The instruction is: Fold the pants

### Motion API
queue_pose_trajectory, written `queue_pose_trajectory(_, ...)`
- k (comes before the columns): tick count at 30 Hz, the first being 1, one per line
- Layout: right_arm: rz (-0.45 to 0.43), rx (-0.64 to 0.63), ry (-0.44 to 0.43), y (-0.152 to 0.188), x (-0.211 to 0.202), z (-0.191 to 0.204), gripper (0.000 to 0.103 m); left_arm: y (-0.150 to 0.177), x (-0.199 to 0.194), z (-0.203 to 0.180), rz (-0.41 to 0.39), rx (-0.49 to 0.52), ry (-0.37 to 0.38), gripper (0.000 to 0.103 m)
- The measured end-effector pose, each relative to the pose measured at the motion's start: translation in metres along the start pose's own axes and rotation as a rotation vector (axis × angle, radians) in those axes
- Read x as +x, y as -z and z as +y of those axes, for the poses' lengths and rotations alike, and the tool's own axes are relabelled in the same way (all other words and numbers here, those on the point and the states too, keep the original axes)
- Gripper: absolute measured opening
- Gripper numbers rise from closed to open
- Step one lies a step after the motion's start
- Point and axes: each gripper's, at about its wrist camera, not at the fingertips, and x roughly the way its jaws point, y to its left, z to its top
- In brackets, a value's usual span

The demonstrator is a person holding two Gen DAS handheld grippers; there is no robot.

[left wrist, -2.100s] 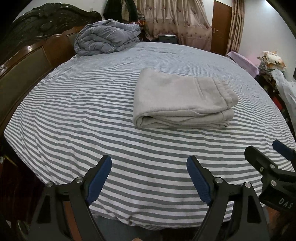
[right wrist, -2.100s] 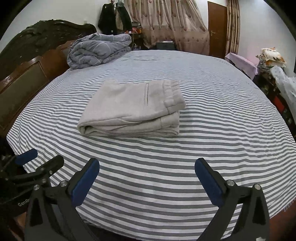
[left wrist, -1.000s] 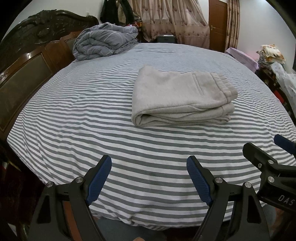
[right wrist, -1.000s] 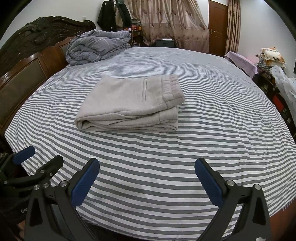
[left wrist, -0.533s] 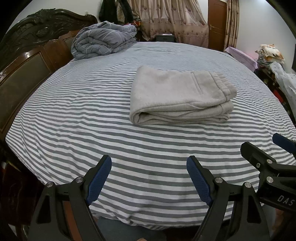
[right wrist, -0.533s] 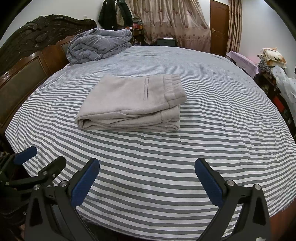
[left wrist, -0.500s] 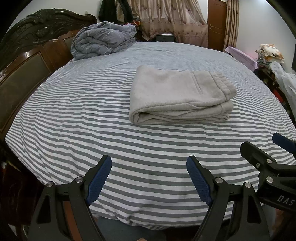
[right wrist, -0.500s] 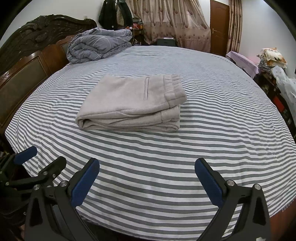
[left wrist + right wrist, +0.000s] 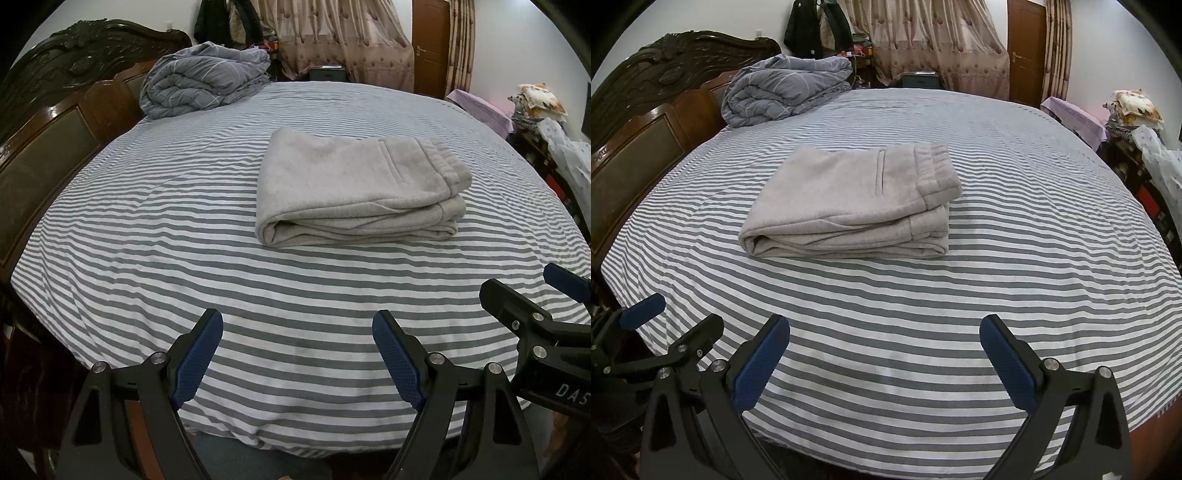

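The light grey pants (image 9: 354, 192) lie folded in a compact stack in the middle of the striped bed (image 9: 147, 221), waistband to the right. They also show in the right wrist view (image 9: 849, 206). My left gripper (image 9: 297, 332) is open and empty, held back over the bed's near edge. My right gripper (image 9: 884, 339) is open and empty, also over the near edge. The right gripper shows at the right of the left wrist view (image 9: 535, 295), and the left gripper at the left of the right wrist view (image 9: 676, 325).
A bundled grey quilt (image 9: 203, 85) lies at the far left by the dark wooden headboard (image 9: 55, 122). Curtains and a door stand behind the bed. Piled cloth and pillows (image 9: 543, 99) sit off the right side.
Both grippers stay open and away from the pants. The views have shifted slightly; the folded pants have not moved.
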Motion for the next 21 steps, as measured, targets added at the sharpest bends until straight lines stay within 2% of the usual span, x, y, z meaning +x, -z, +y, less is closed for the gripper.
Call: queue_pose_trajectory(21, 0.003, 0.017, 0.002, 0.000, 0.001, -0.007, 0.102, -0.001, 0.010, 0.012, 0.015, -0.015, 0.004, 0.083)
